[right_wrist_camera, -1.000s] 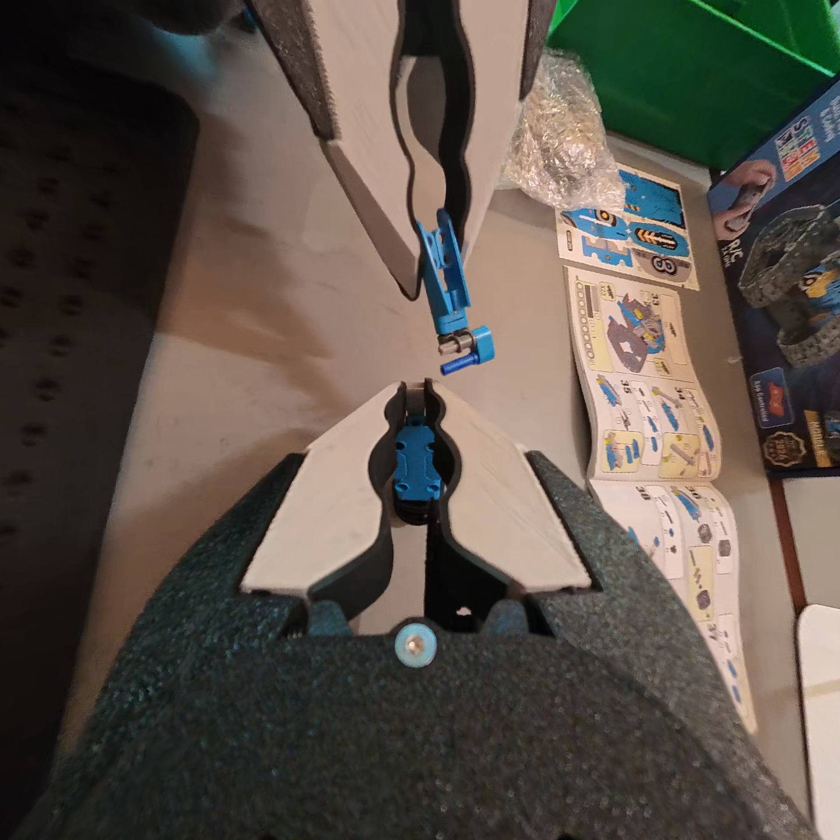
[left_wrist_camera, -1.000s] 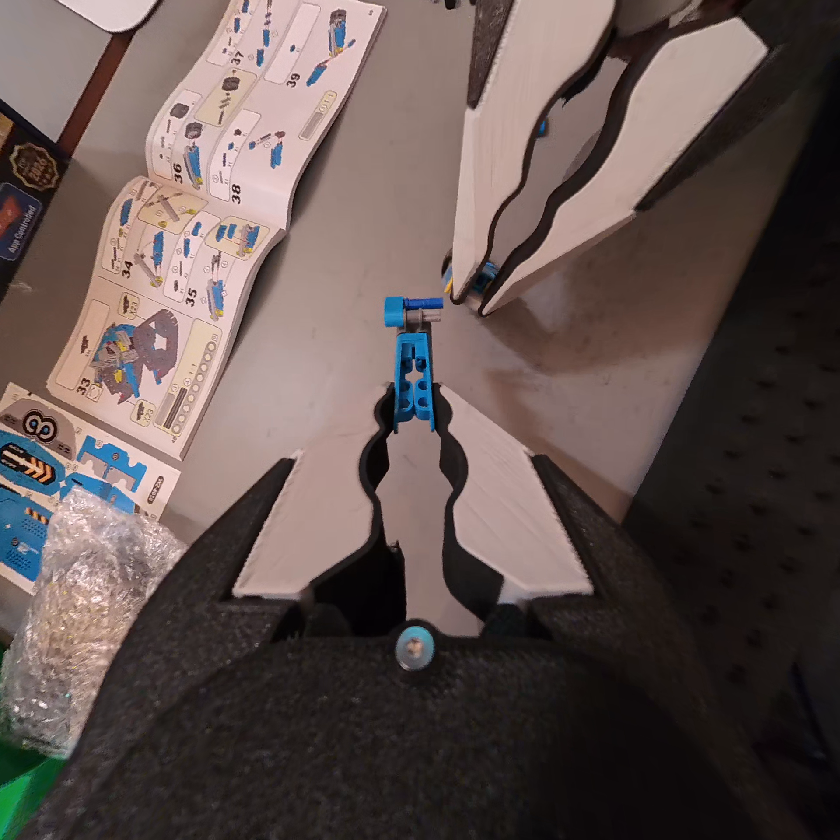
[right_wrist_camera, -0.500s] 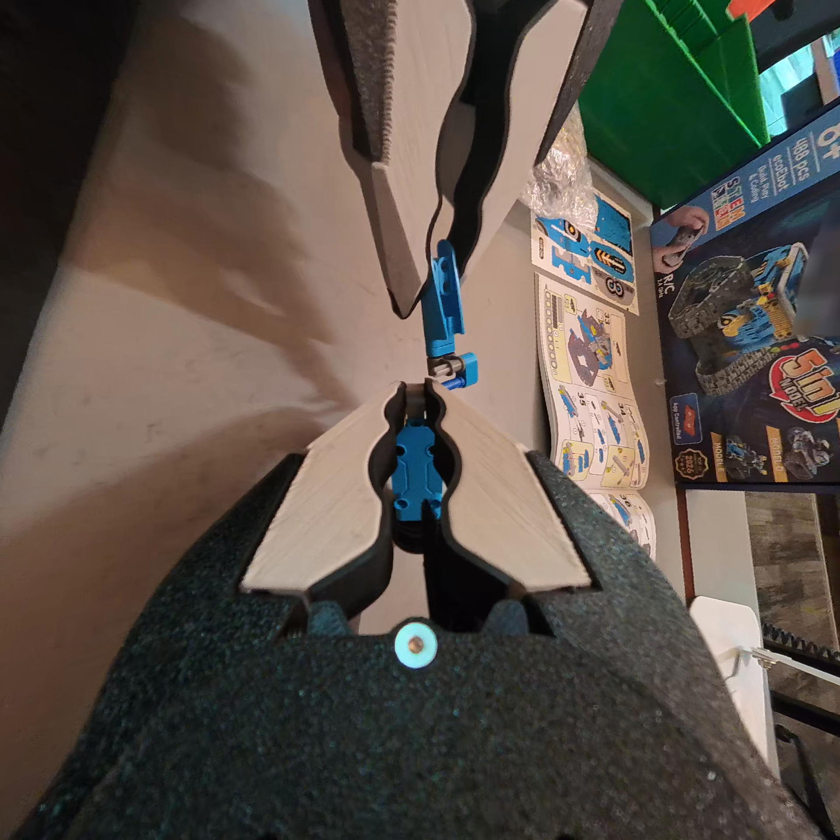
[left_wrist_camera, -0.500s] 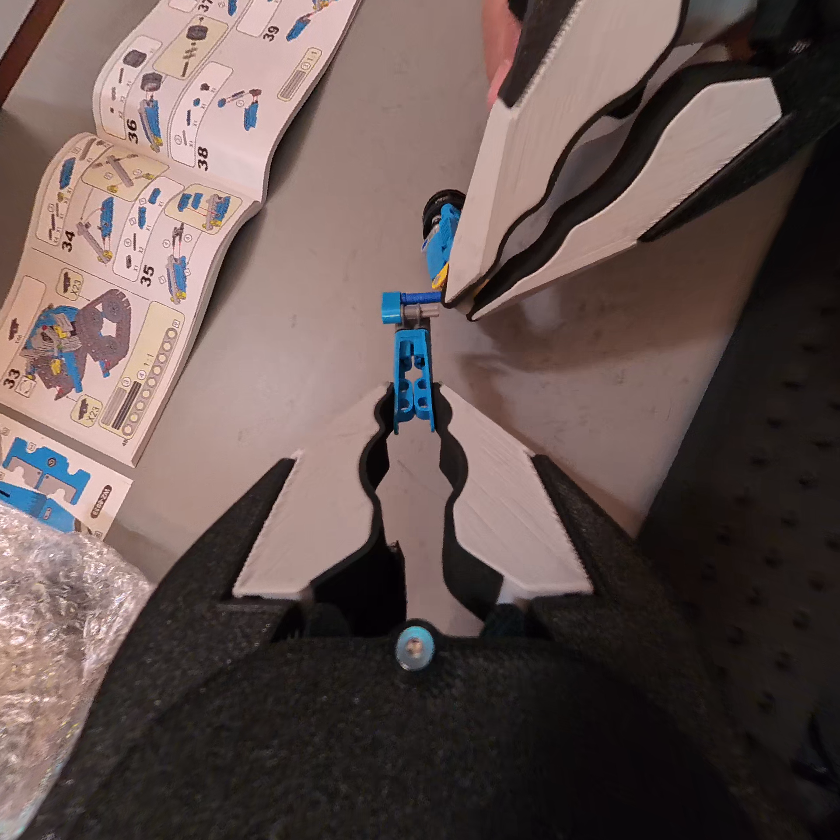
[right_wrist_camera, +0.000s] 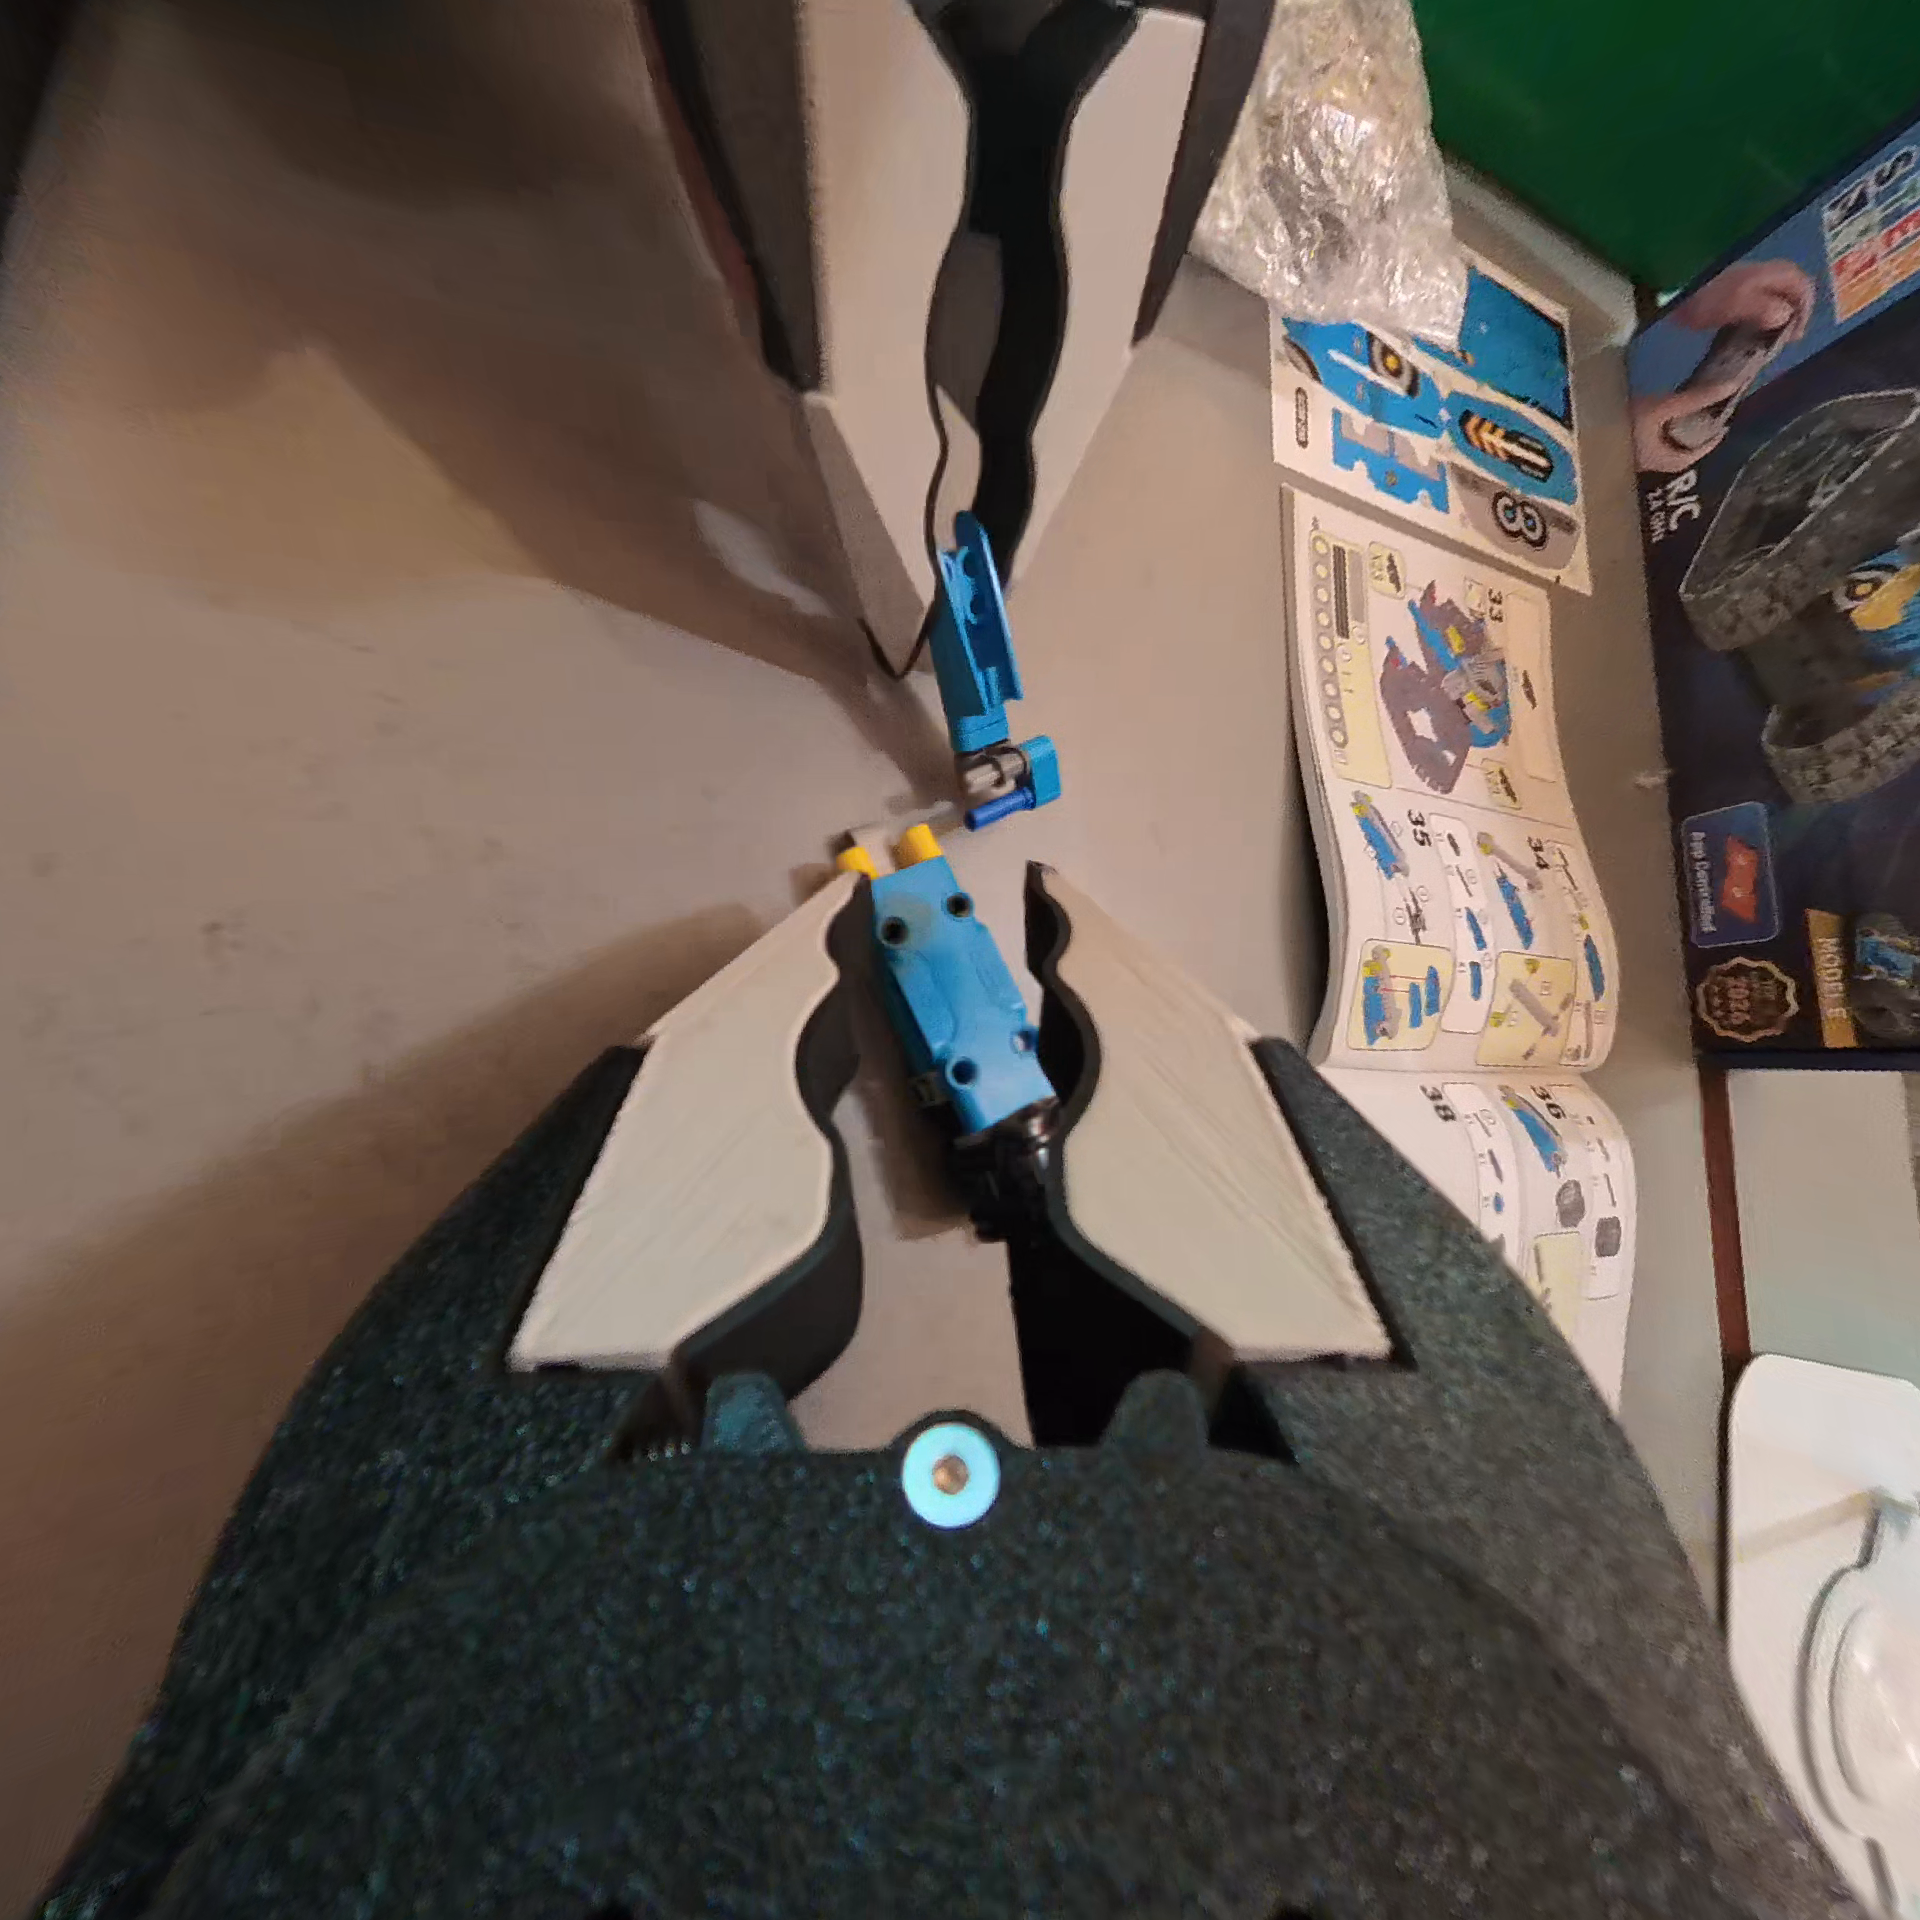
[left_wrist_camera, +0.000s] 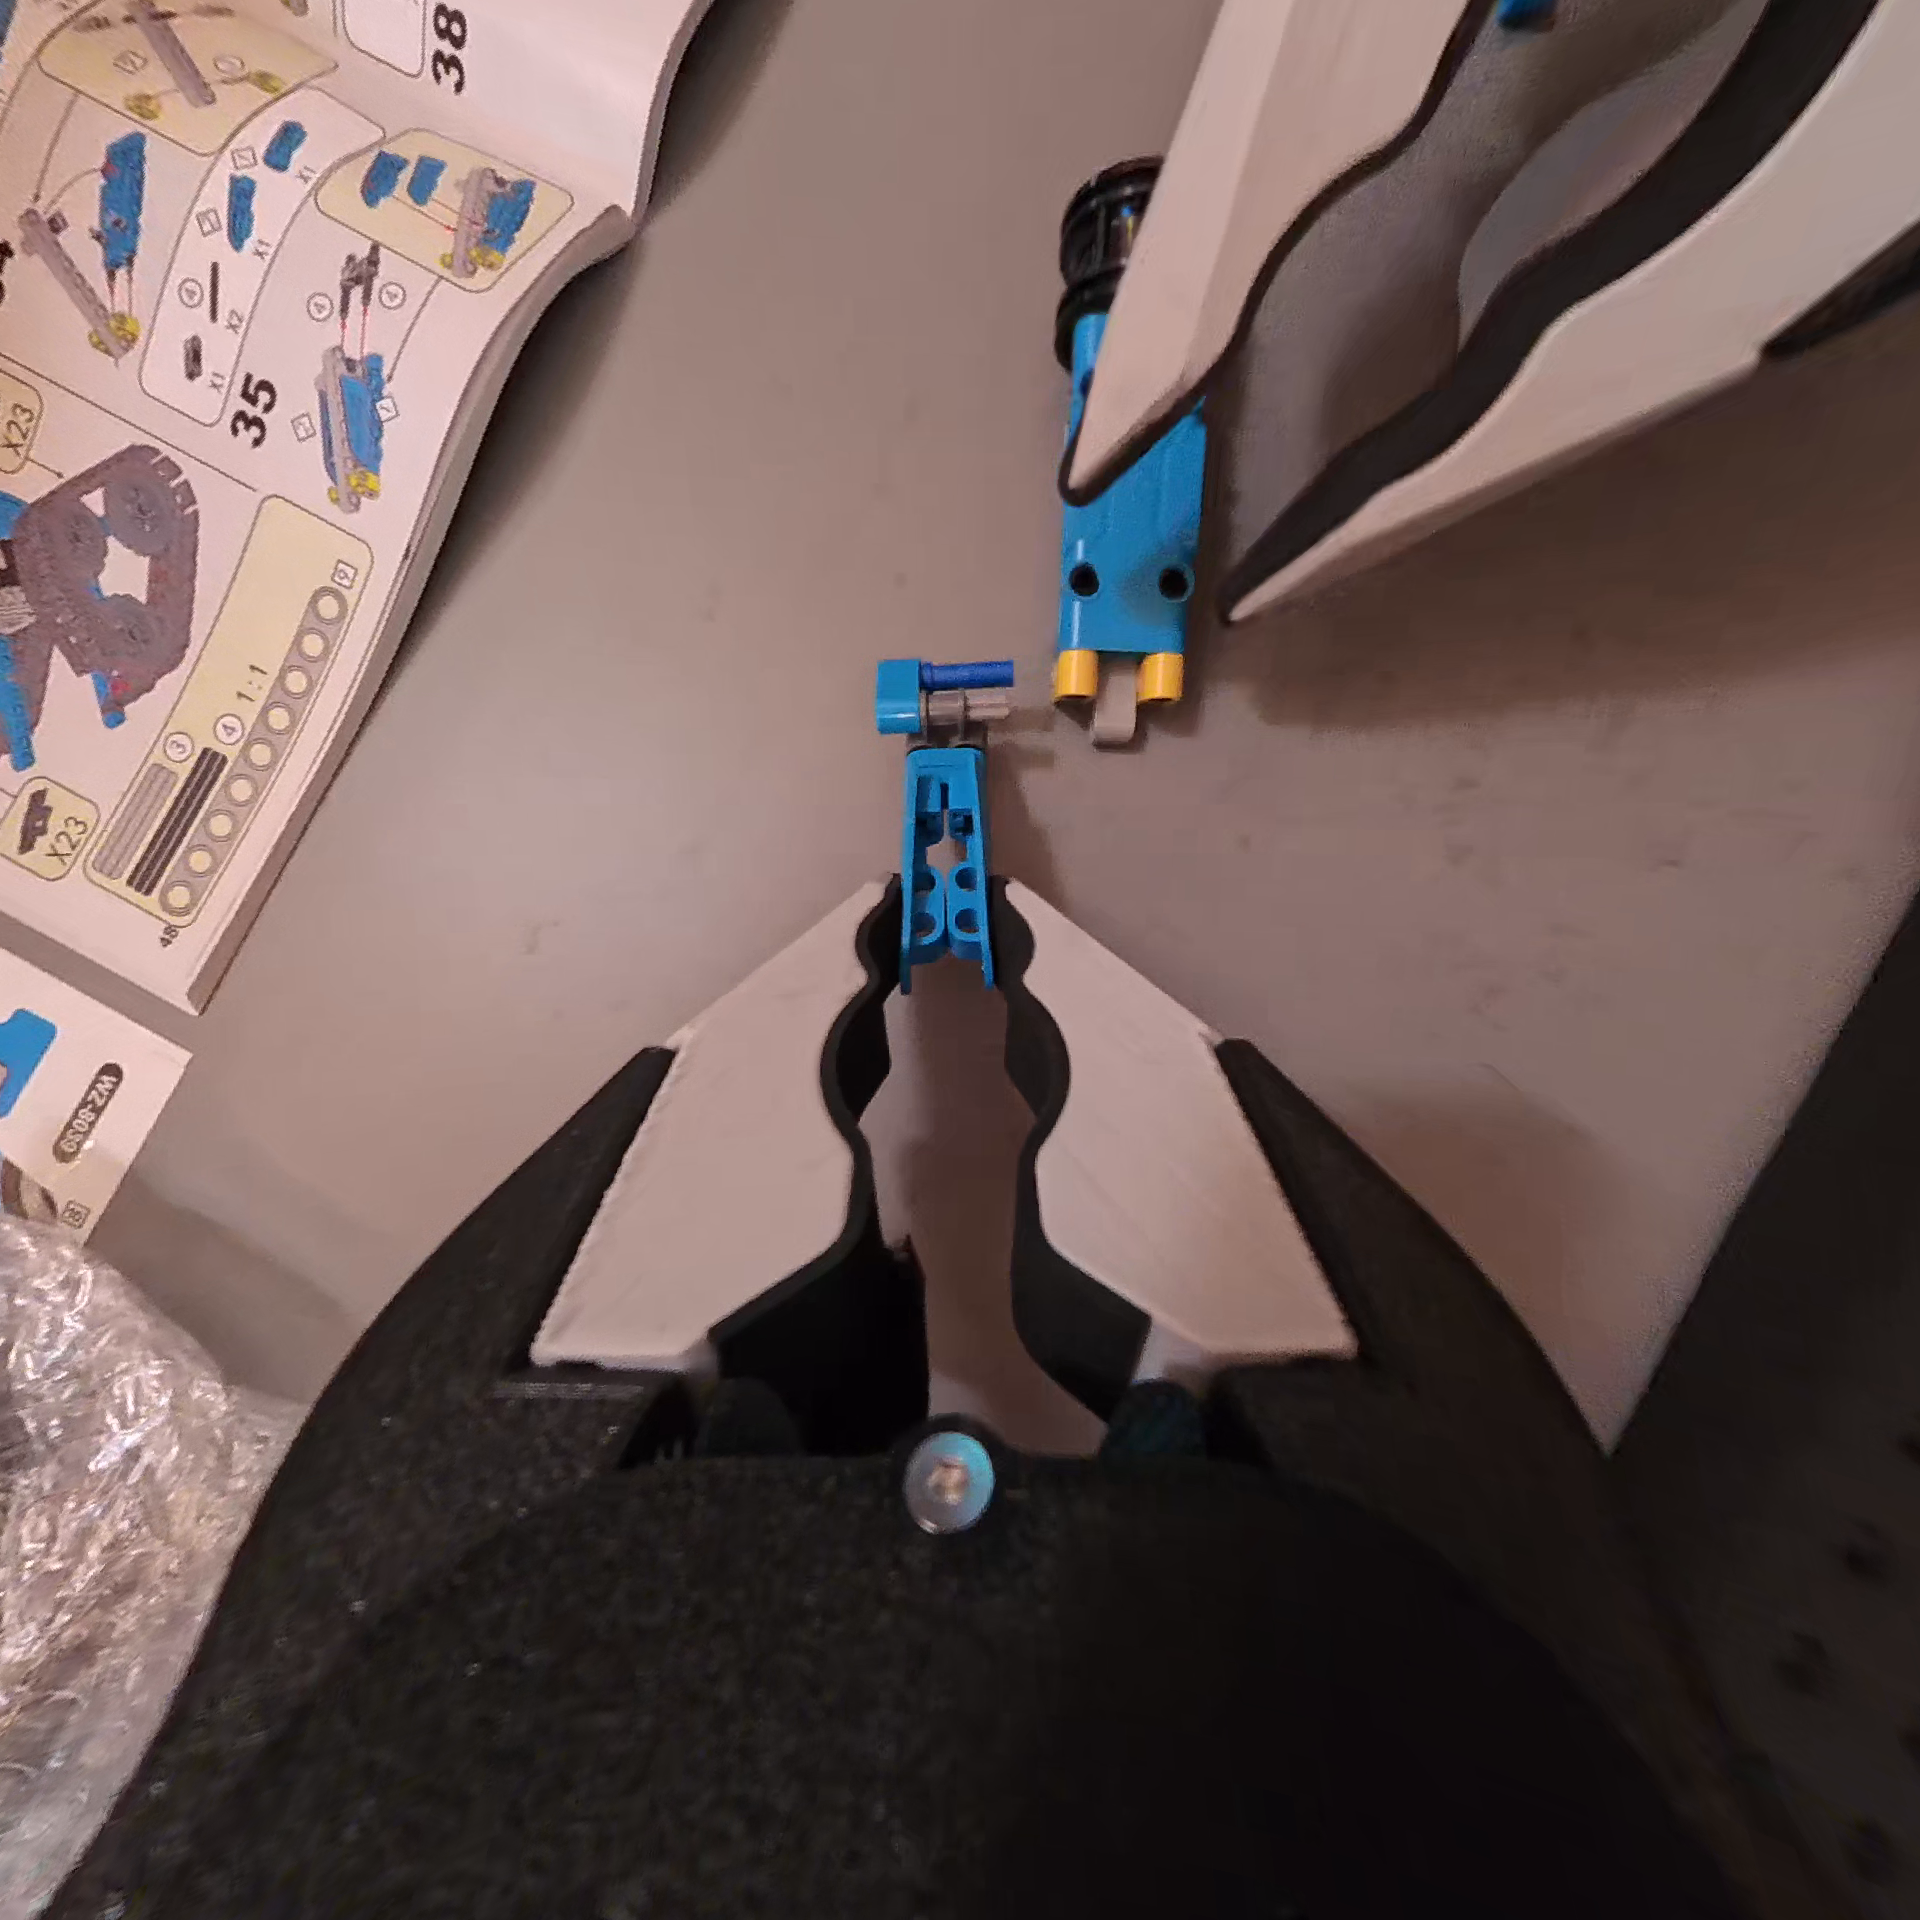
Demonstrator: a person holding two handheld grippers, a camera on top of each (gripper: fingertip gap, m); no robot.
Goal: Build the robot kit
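1. Two tools face each other over a grey counter point(left_wrist_camera: 727, 520). The left tool point(left_wrist_camera: 945, 904) is closed down to a narrow gap, its tips pinching the base of a blue bracket piece point(left_wrist_camera: 945, 831).
2. That bracket sticks straight out at 12 o'clock from the tips. At its far end is a small blue connector point(left_wrist_camera: 899, 696) with a grey pin and a dark blue pin pointing toward 3 o'clock. The grip takes only the bracket's lowest part; most of the piece is clear of the pads.
3. The right tool point(right_wrist_camera: 948, 878) is open, its jaws well apart on either side of a blue block point(right_wrist_camera: 951, 1008), neither clearly pressing on it.
4. The block appears to lie on the counter, tilted between the fingers. Its yellow pegs point(right_wrist_camera: 899, 847) poke past the tips at 12 o'clock and its black round end point(right_wrist_camera: 1013, 1153) is near the right-hand finger.
5. In the left wrist view the pegs sit at about 1 o'clock from the bracket's connector, just beside the pins but apart.
6. An open instruction booklet point(left_wrist_camera: 260, 416), a sticker sheet point(right_wrist_camera: 1434, 436) and a crumpled clear wrapper point(left_wrist_camera: 94, 1455) lie at 9 to 10 o'clock from the left tool.
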